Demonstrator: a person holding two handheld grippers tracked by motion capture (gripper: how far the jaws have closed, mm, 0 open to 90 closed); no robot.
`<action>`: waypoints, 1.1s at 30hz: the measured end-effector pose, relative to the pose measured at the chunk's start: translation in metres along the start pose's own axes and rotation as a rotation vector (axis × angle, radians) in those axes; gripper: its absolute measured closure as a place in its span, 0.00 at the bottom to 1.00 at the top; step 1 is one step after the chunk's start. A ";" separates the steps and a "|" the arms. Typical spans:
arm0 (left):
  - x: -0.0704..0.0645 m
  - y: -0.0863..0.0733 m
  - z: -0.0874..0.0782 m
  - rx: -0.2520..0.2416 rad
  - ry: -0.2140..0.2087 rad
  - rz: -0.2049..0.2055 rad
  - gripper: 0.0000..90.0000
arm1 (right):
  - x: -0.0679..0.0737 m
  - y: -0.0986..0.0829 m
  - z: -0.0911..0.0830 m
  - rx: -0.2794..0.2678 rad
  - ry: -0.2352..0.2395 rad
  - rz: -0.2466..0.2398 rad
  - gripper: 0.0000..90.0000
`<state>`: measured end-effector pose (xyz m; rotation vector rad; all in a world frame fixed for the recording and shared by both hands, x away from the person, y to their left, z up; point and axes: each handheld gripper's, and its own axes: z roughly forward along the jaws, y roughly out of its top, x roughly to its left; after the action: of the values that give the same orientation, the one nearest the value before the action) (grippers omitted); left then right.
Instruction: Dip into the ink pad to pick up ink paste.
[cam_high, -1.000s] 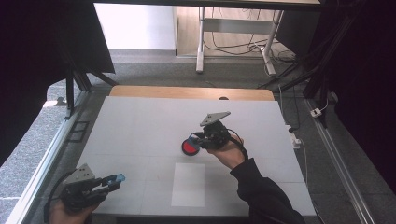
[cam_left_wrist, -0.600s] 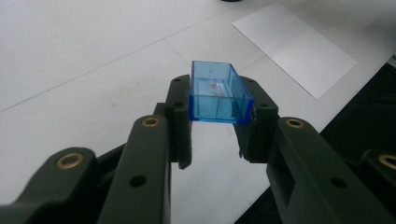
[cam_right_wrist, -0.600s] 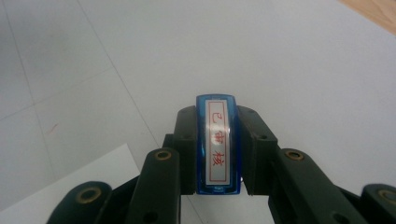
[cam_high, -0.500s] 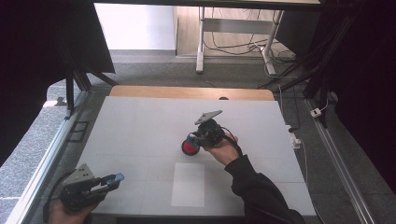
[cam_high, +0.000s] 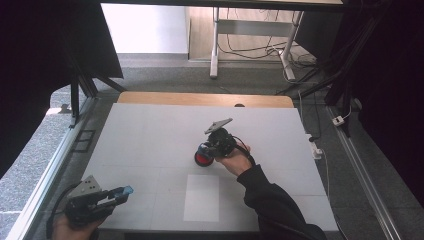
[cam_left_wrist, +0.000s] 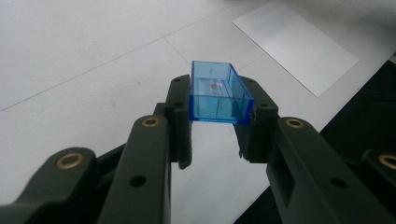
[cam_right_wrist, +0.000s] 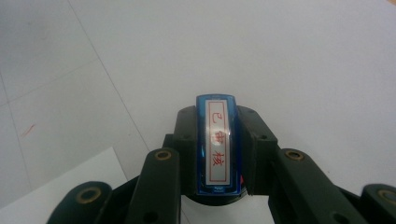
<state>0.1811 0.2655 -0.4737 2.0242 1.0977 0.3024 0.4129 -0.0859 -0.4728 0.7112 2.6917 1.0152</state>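
Blue plastic is showing in both grips: the left gripper (cam_high: 117, 192) is pinching a clear blue cap (cam_left_wrist: 218, 93) near the table's front left corner. The right gripper (cam_high: 206, 151) is clamping a blue stamp (cam_right_wrist: 218, 144), now drifting nearer, pressing onto the red ink pad (cam_high: 202, 159) at mid-table, probably inking it.

**Blue box clamped between the jaws**

The left gripper (cam_left_wrist: 217, 116) rises from the bottom edge with its two black jaws closed on a small, clear blue plastic box (cam_left_wrist: 218, 93), open side up, gripped by its two long walls near the jaw tips. A faint red mark shows through its floor. Below lies the white table top (cam_left_wrist: 84, 51), crossed by thin seam lines. A pale grey rectangular sheet (cam_left_wrist: 295, 44) lies flat at upper right, apart from the box, near the table's dark edge
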 end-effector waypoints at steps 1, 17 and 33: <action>0.000 0.000 0.000 0.000 -0.002 0.000 0.76 | 0.000 0.000 0.001 0.003 -0.002 0.000 0.79; 0.000 0.000 0.000 0.003 -0.004 -0.003 0.76 | -0.008 0.000 0.007 0.022 -0.004 0.056 0.79; 0.001 0.000 0.001 0.009 -0.016 -0.011 0.76 | 0.012 0.007 0.012 0.064 -0.102 -0.061 0.80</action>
<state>0.1825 0.2661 -0.4746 2.0245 1.1019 0.2759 0.4087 -0.0684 -0.4775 0.6689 2.6514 0.8577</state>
